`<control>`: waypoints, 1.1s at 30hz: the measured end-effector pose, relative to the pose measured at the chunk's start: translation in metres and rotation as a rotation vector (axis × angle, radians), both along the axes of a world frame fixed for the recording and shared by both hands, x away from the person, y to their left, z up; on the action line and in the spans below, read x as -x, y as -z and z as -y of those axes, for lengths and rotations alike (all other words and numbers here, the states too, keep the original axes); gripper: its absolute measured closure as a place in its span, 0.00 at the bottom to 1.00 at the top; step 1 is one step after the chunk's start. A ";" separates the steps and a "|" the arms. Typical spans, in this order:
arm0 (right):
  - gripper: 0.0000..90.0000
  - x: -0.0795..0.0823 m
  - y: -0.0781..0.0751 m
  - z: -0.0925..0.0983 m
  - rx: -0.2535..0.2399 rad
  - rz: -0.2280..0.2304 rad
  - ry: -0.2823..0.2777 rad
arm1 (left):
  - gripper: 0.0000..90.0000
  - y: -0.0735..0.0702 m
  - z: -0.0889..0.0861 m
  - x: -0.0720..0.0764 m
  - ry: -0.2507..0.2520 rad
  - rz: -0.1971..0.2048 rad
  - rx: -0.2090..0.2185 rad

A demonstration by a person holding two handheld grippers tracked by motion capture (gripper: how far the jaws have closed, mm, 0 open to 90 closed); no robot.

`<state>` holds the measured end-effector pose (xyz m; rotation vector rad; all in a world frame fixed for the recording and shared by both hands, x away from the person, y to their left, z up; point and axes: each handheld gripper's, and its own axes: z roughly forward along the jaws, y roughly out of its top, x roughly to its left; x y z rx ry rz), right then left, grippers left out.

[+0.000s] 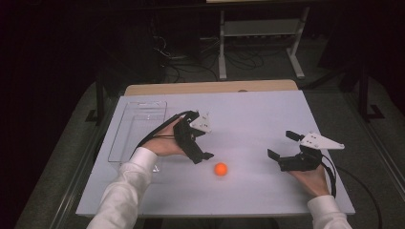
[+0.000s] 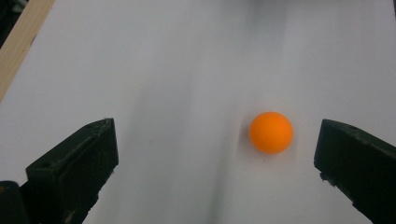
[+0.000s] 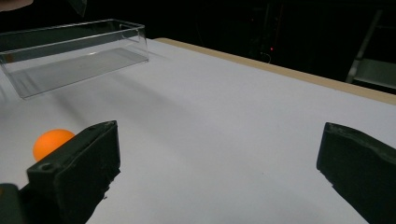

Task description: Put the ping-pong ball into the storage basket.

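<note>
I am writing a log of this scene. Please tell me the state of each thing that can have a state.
orange ball: resting free on the white table, ungripped, between the left gripper's open jaws
left gripper: open, close to the ball
right gripper: open, holding nothing
clear plastic box: upright, looks empty

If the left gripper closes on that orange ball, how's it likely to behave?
The orange ball is round and smooth on a flat white table, so a nudge would probably roll it. It sits nearer one jaw of the open left gripper, so that jaw may push it first. It looks light.
</note>
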<state>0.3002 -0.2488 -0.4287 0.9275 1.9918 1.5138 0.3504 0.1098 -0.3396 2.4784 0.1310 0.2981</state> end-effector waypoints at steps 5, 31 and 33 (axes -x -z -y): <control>0.00 0.000 0.000 0.001 0.002 0.003 0.000 | 0.00 0.003 0.004 0.000 0.010 -0.005 -0.013; 0.00 0.000 0.000 0.002 -0.006 0.004 0.000 | 0.00 0.017 0.020 0.001 0.046 -0.015 -0.062; 0.00 0.000 0.000 0.002 -0.006 0.004 -0.001 | 0.00 0.018 0.022 0.001 0.051 -0.018 -0.064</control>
